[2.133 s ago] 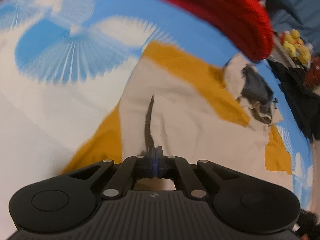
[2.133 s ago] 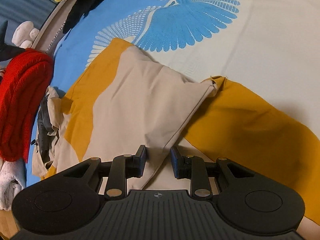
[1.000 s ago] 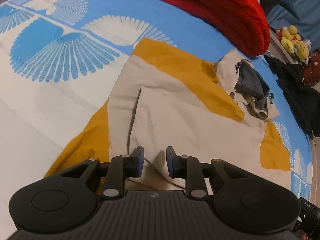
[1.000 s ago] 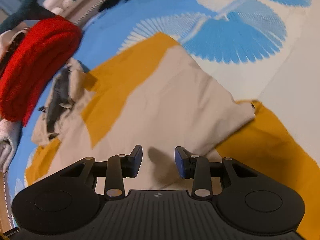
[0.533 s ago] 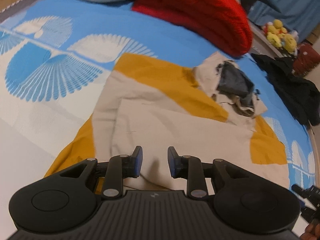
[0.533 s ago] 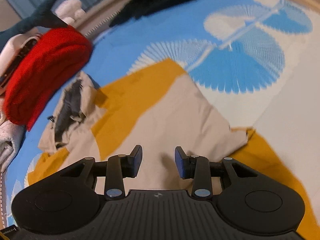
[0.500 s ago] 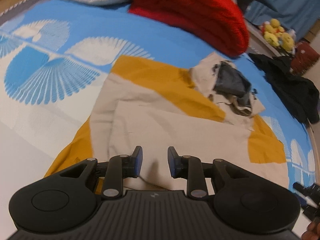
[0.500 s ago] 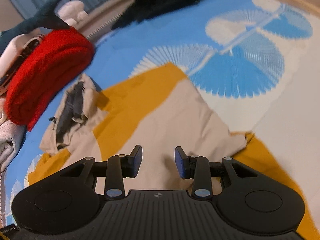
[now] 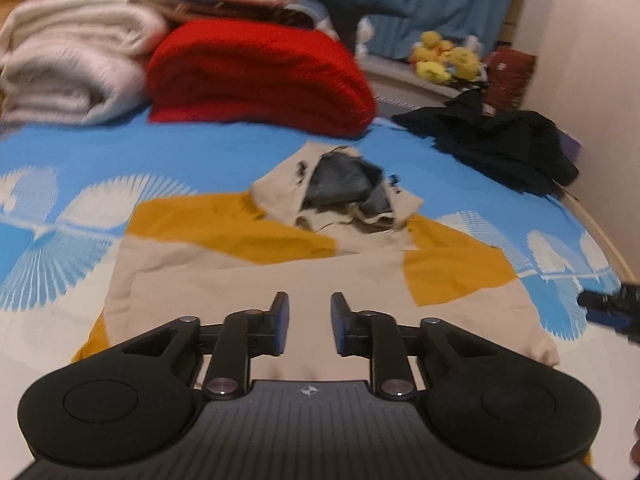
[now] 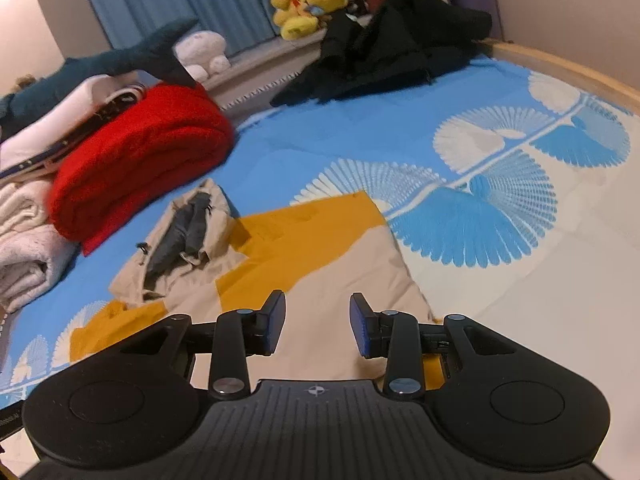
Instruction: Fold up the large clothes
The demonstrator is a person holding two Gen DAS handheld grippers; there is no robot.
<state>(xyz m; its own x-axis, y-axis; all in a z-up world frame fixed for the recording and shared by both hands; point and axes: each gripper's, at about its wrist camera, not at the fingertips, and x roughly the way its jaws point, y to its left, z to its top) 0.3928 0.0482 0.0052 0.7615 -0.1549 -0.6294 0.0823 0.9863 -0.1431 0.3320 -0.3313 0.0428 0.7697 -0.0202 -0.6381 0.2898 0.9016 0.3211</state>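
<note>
Both wrist views share the jacket [image 9: 256, 272]

Red blanket [image 9: 256, 76], black clothes [image 10: 392, 40], yellow plush toys [image 10: 308, 4]

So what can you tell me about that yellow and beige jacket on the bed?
The jacket is a thin, lightly creased fabric in beige with mustard-yellow panels. It lies flat on the blue patterned bedsheet, sleeves folded in over the body. Its hood lies open at the far end, showing a grey lining. Nothing grips it.
</note>
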